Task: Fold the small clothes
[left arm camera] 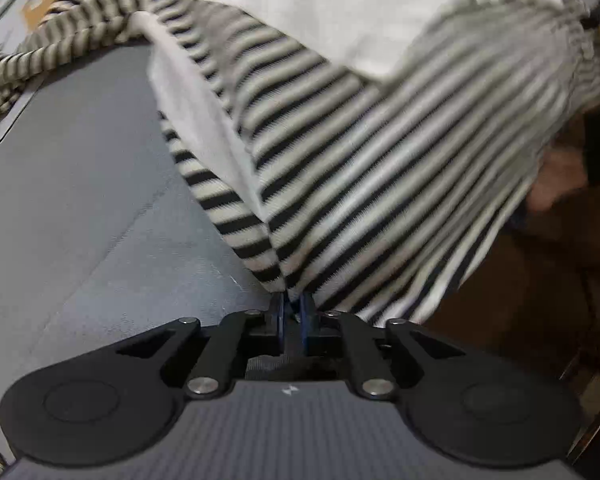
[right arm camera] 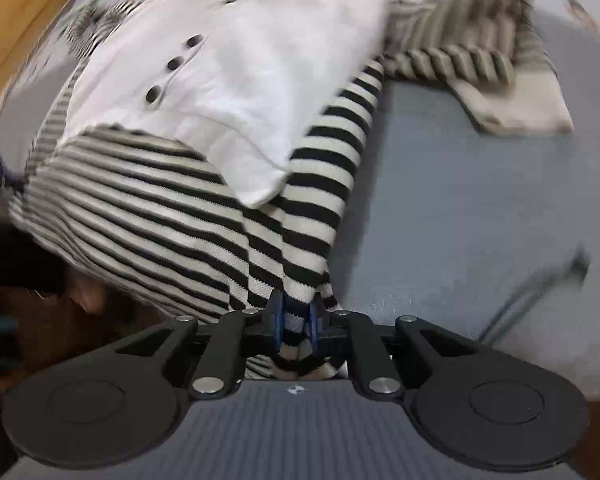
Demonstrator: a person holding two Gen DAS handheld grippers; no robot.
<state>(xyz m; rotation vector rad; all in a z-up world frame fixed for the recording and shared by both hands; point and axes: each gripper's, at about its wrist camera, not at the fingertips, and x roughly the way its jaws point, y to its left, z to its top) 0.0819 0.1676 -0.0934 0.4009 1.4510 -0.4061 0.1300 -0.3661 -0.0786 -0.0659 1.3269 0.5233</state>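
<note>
Grey fabric [left arm camera: 92, 208] covers the work surface under both grippers. Ahead of the left gripper [left arm camera: 293, 312] lies a black-and-white striped top [left arm camera: 360, 184] with a white buttoned panel; its jaws are pinched together on the hem corner. The right gripper [right arm camera: 296, 320] is clamped on the opposite corner (striped cloth bunches between the blue pads [right arm camera: 278, 326]). Beyond, to the right, lies a beige striped garment [right arm camera: 480, 64].

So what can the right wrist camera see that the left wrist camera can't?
Only the right wrist view shows three dark buttons on the white panel and a beige cloth. Only the left wrist view shows an orange print on the sheet. Both show the black-and-white striped garment, pinched by the left tool and the right tool, over a grey-blue sheet.
</note>
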